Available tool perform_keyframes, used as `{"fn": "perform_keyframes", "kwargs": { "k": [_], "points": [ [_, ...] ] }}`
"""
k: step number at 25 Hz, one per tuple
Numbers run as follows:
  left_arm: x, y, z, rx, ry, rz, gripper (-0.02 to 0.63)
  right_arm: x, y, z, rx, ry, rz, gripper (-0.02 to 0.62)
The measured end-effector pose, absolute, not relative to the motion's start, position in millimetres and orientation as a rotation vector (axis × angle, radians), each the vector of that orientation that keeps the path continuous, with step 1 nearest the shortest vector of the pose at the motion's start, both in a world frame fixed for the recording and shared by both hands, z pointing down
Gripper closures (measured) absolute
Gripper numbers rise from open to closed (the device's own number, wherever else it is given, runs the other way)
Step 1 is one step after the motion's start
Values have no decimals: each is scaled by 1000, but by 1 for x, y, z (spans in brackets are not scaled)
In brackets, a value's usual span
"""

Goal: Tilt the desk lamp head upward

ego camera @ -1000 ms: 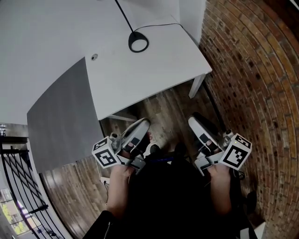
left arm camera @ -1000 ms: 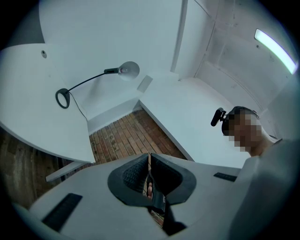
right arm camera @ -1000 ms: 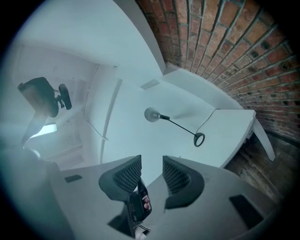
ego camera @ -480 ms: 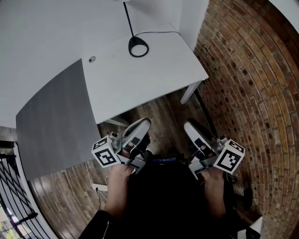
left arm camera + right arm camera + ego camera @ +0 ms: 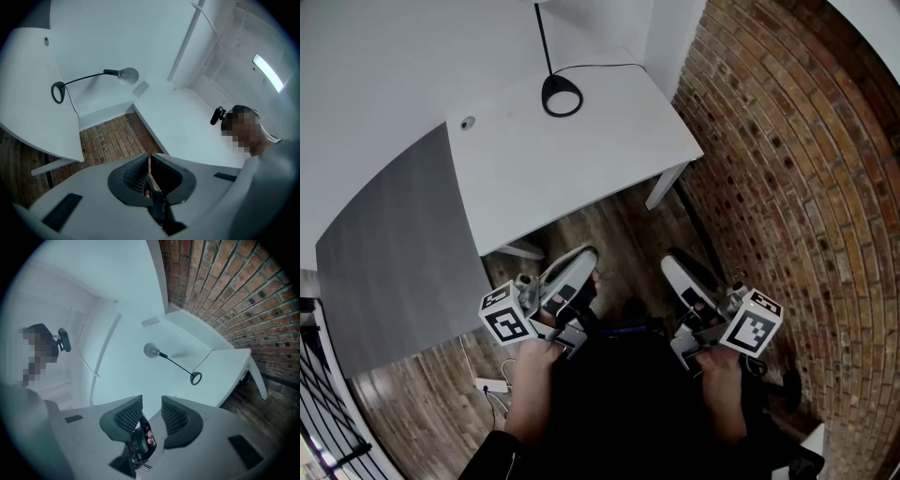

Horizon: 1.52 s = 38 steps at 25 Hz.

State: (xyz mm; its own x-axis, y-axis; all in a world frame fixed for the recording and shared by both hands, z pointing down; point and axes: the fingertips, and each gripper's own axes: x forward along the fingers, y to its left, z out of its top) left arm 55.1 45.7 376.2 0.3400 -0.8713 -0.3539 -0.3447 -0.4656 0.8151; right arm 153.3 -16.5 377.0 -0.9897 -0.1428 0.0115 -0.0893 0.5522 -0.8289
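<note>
**White desk, black lamp, both grippers well short of it**

White is most of what you see from here: a white desk (image 5: 581, 159) pushed into the corner where a pale wall meets a brick wall (image 5: 787, 169). The desk lamp (image 5: 562, 96) stands near the desk's far edge. Its black ring base sits flat on the top and a thin black stem rises from it. A cable (image 5: 605, 65) curls from the base toward the far right corner. The lamp head (image 5: 127, 75) sits at the end of the stem, and from either gripper view I cannot tell how it is tilted.

The person stands back over the wooden floor (image 5: 614, 220), in front of the desk's near edge, with both tools held close to the body and well apart from the lamp. The left gripper (image 5: 584, 255) has its jaws pressed fully together, with nothing caught between them. The right gripper (image 5: 673, 266) has a clear gap between its ribbed pads; its jaws have just been closing a little, and only the far wall shows between them. Each carries its marker cube by the hand. A grey panel (image 5: 394, 253) lies left of the desk, and a power strip (image 5: 490, 384) sits on the floor by it.
</note>
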Motion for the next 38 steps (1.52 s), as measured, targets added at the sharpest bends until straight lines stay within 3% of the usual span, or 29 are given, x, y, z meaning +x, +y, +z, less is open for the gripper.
{"fn": "perform_keyframes", "kwargs": {
  "k": [19,38],
  "points": [
    [77,33,372,1997,-1062,-1020,594,166,-26,374,-167,2685,-1446,485],
    [84,27,370,1993,-1095,-1011,594,159,-30,371,-72,2701,-1437,555]
  ]
}}
